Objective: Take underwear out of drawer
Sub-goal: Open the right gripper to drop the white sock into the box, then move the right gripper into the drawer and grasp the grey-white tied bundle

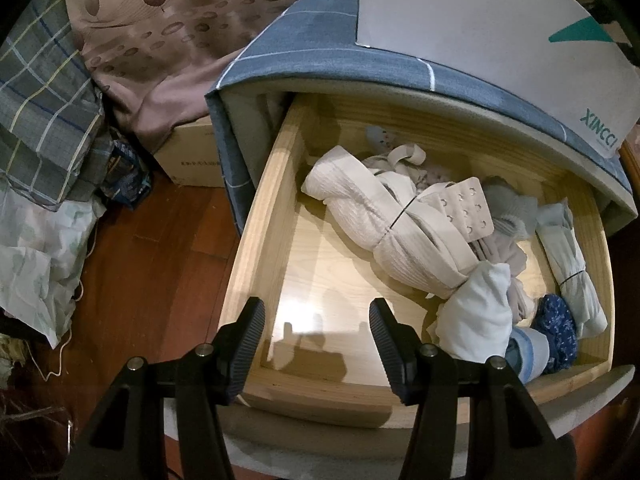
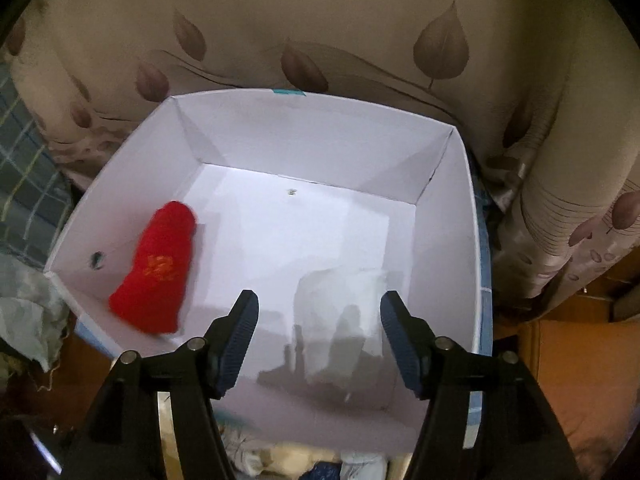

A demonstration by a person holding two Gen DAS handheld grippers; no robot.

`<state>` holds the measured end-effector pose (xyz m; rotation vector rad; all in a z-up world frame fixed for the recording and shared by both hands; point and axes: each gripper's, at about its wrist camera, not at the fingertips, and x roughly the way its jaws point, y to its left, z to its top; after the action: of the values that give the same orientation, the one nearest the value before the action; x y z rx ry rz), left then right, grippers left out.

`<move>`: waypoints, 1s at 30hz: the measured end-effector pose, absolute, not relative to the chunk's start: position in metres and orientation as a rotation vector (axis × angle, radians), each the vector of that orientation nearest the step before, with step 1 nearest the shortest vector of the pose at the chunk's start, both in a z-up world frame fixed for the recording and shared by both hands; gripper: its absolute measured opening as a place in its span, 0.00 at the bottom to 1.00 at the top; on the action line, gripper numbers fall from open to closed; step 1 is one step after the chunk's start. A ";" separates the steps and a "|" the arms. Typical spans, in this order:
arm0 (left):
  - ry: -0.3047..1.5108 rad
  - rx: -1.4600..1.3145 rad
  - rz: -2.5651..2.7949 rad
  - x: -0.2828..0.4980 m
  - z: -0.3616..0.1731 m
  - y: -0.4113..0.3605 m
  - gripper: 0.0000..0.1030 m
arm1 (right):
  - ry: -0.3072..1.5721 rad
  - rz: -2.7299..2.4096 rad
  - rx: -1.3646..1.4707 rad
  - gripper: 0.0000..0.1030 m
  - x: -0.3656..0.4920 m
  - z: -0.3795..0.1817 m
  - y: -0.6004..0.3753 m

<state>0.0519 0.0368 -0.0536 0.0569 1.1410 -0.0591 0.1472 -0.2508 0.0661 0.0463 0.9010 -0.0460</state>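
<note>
The wooden drawer stands pulled out in the left wrist view. Inside it lie a cream ribbed roll, a bra hook strap, a white bundle, a pale blue roll and a dark blue patterned piece. My left gripper hangs open over the bare left part of the drawer, holding nothing. In the right wrist view my right gripper is open over a white box. A blurred pale garment lies below and between its fingers, untouched by the pads. A red roll rests at the box's left.
The white box sits on the blue-checked cabinet top above the drawer. A cardboard box, leaf-patterned fabric and plaid cloth crowd the left. Wooden floor shows beside the drawer.
</note>
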 end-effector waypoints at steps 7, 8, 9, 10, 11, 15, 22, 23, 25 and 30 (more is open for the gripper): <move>1.159 0.059 -0.054 0.053 -0.056 0.034 0.54 | 0.852 0.021 0.038 0.59 0.080 0.090 -0.253; 1.157 0.058 -0.052 0.053 -0.056 0.034 0.54 | 0.853 0.025 0.030 0.59 0.068 0.090 -0.254; 1.155 0.057 -0.052 0.052 -0.055 0.033 0.54 | 0.855 0.025 0.027 0.59 0.062 0.089 -0.255; 1.152 0.059 -0.044 0.051 -0.055 0.034 0.54 | 0.865 0.023 0.019 0.59 0.051 0.085 -0.257; 1.150 0.060 -0.039 0.050 -0.054 0.033 0.54 | 0.871 0.022 0.016 0.59 0.045 0.084 -0.258; 1.148 0.062 -0.029 0.049 -0.054 0.034 0.54 | 0.927 0.018 0.024 0.59 0.019 0.060 -0.265; 1.162 0.046 -0.025 0.050 -0.054 0.039 0.54 | 1.064 0.013 0.031 0.59 0.007 -0.008 -0.267; 1.164 0.042 -0.026 0.050 -0.054 0.040 0.54 | 1.079 0.011 0.027 0.59 0.008 -0.017 -0.267; 1.170 0.038 -0.026 0.050 -0.055 0.040 0.54 | 1.107 0.006 0.022 0.59 0.012 -0.032 -0.267; 1.172 0.037 -0.031 0.051 -0.056 0.041 0.54 | 1.162 -0.017 0.017 0.59 0.026 -0.069 -0.272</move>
<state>0.0505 0.0412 -0.0557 0.0367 1.1722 -0.0305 0.0257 -0.2722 -0.0691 0.0172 1.1625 -0.0175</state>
